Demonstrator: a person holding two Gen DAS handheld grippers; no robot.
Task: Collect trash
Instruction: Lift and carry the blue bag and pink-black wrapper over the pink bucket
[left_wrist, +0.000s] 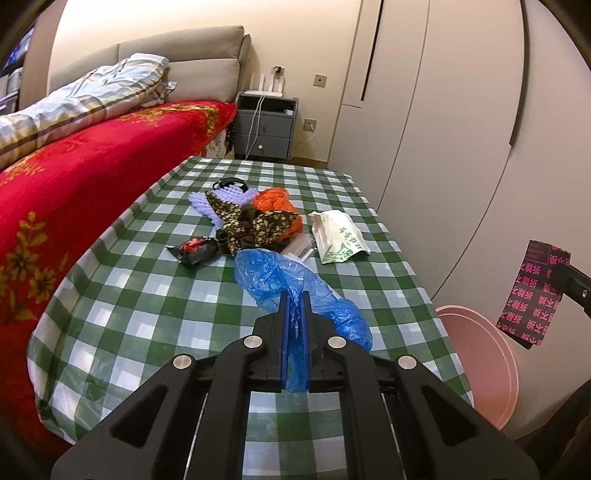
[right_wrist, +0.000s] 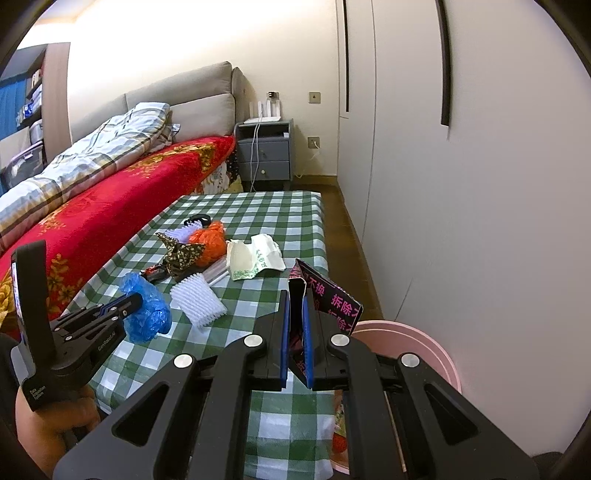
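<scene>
Crumpled blue plastic bag (left_wrist: 295, 291) pinched between the blue pads of the left gripper (left_wrist: 294, 301), trailing onto the green-and-white checked counter (left_wrist: 147, 295); seen also from the right wrist (right_wrist: 147, 310), bunched at the left gripper (right_wrist: 135, 301) tip. Black carton with pink Chinese print (right_wrist: 325, 299) clamped in the right gripper (right_wrist: 295, 302), held over the counter's right edge, just above the round pink plastic bin (right_wrist: 417, 339) on the floor; same carton (left_wrist: 532, 291) and bin (left_wrist: 480, 362) at the right of the left wrist view. Farther back on the counter, a loose heap: orange plastic bag (left_wrist: 277, 201), dark floral cloth (left_wrist: 255, 225), black-and-red snack wrapper (left_wrist: 194, 249), white-and-green paper bag (left_wrist: 338, 236), white ridged foam sleeve (right_wrist: 197, 299). Red patterned blanket (left_wrist: 74, 184) on the bed beside the counter; grey nightstand (left_wrist: 264, 125) against the wall.
</scene>
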